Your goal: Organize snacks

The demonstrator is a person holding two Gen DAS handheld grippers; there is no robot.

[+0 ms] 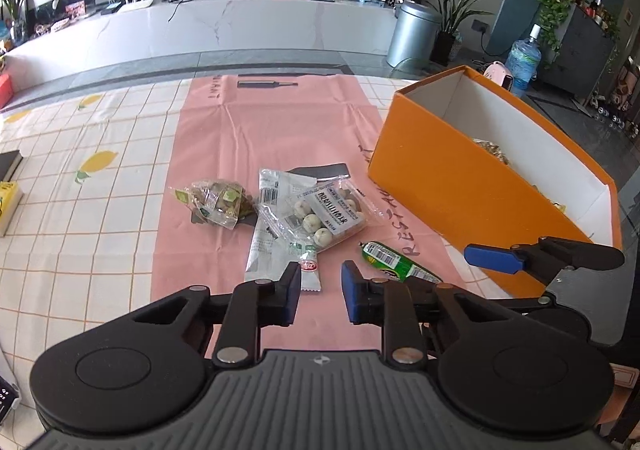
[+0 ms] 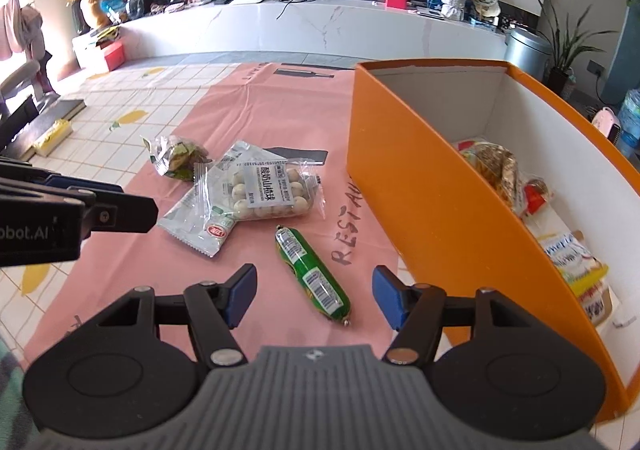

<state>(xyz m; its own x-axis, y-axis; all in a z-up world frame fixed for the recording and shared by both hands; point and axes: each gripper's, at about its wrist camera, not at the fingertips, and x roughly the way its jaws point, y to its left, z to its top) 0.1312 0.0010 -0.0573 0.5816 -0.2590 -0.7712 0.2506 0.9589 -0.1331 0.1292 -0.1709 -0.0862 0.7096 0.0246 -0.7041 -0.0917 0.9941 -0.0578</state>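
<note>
The left gripper (image 1: 320, 292) hangs over the pink mat (image 1: 276, 122) with its jaws a modest gap apart, holding nothing; the red-and-white corner of the white sachet (image 1: 266, 246) lies just ahead of its left finger. The right gripper (image 2: 314, 296) has its jaws spread wider, also empty, and the green sausage (image 2: 312, 272) lies on the mat between its blue pads (image 2: 242, 292), reaching toward 11 o'clock and touching neither pad.

Four snacks lie loose on the mat: one green sausage, one clear pack of pale round balls (image 2: 266, 190) with a white label, one white sachet partly under that pack, and one clear bag of green-wrapped sweets (image 1: 216, 200) at 10 o'clock of the pack. A dark printed shape on the mat shows just beyond the pack. One orange box (image 2: 404, 178), white inside, stands on the tabletop at 3 o'clock of the pile.

The left wrist view shows the sausage's near end hidden behind the left gripper's right finger, and only a glimpse of gold wrapping inside the box; it also catches one blue pad of the right gripper (image 1: 496, 258) in front of the box's near corner. The right wrist view looks into the box: several packets lie there, among them a gold-brown bag (image 2: 498, 170), something red, and a white-and-yellow packet (image 2: 572, 258); their exact count cannot be told. It also shows the left gripper (image 2: 96, 210) side-on at 9 o'clock.
</note>
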